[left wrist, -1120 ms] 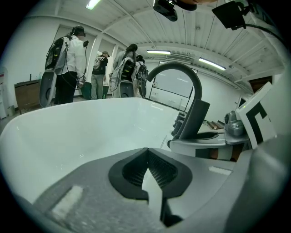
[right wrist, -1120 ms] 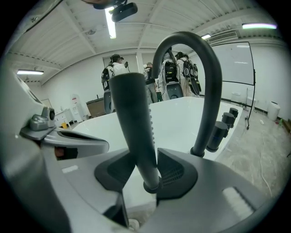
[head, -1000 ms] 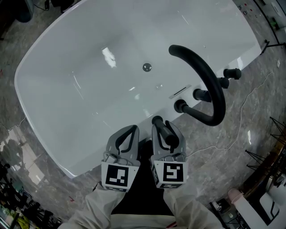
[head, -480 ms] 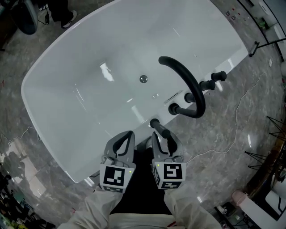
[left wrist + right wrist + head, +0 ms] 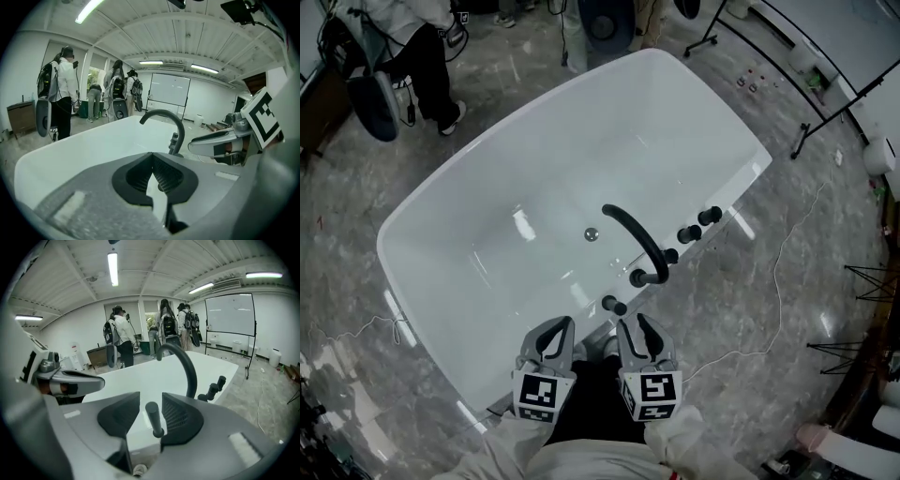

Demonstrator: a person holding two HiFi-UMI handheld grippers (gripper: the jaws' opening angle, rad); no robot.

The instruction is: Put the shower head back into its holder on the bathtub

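On the bathtub (image 5: 703, 103) rim, shower head (image 5: 614, 305) stands.

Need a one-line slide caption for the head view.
Shower head stands upright on the white bathtub's near rim, beside the black arched faucet.

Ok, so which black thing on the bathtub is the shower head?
Look at the big white bathtub and follow the rim nearest the person. Go past the stubby black knobs and the tall curved tap. The shower head is the last one, a thin plain stick leaning by itself.
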